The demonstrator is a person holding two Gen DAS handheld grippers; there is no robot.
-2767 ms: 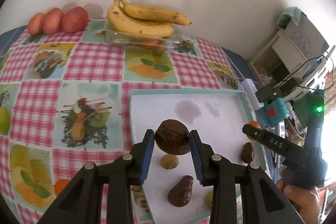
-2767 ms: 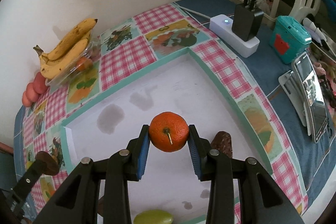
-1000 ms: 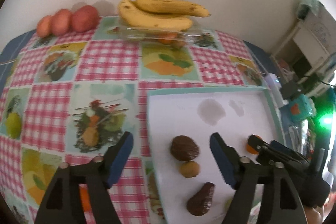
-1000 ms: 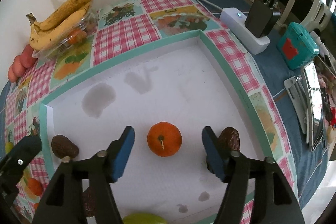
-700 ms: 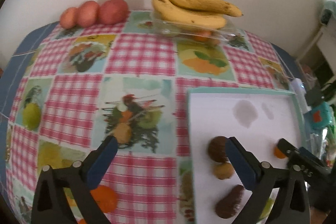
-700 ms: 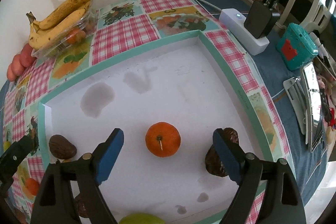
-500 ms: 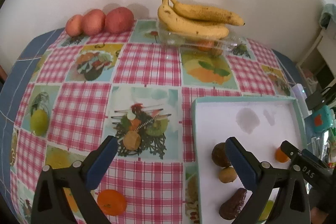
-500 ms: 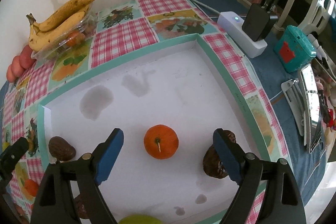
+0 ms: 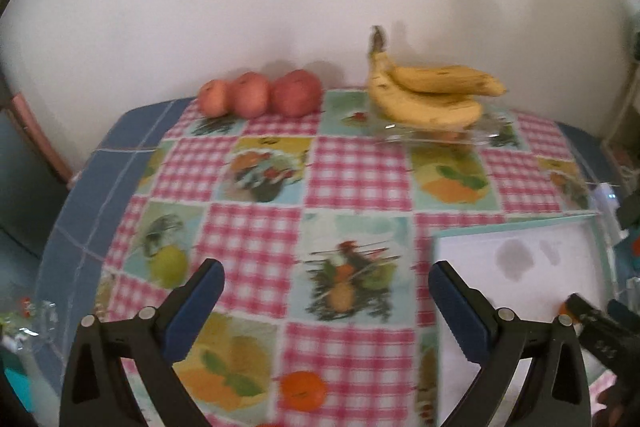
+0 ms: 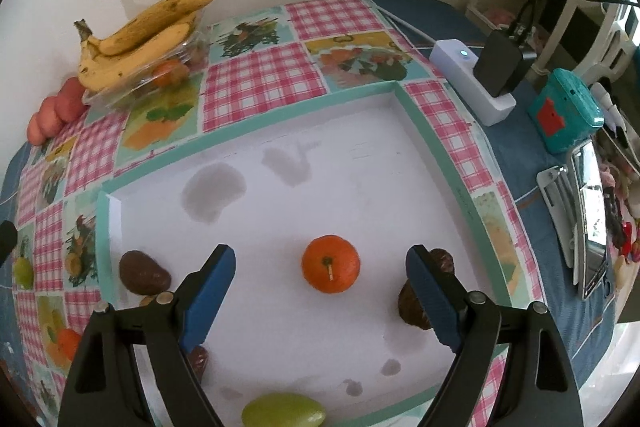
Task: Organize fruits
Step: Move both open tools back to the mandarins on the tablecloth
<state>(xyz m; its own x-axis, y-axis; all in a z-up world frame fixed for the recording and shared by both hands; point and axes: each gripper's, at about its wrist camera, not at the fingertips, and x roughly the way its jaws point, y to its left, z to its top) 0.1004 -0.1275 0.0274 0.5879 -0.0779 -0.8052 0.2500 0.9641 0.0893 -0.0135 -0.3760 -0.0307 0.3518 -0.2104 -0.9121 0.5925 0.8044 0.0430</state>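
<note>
Left wrist view: the left gripper (image 9: 326, 281) stands released, its jaws just opened wide with nothing between them, above the checked tablecloth (image 9: 356, 171). Ahead, against the wall, lie three red apples (image 9: 260, 95) in a row and a bunch of bananas (image 9: 424, 93) resting on a clear plastic container (image 9: 436, 133) — fruit apparently not yet sorted. An orange fruit on the cloth (image 9: 302, 389) sits low between the jaws' arms, and the left gripper seems aimed that way for its next pick.

Right wrist view: the right gripper (image 10: 320, 273) is likewise released, jaws just opened, hovering over the white tray (image 10: 440, 155). The orange (image 10: 330, 263) rests on the tray floor between the pads but apart from both, evidently set down there as its sorted place. Also in the tray: a dark brown fruit (image 10: 142, 273) at the left edge, a second dark fruit (image 10: 414, 301) partly hidden behind the right pad, and a green fruit (image 10: 284, 409) at the near rim — the tray serves as the collecting area.
</note>
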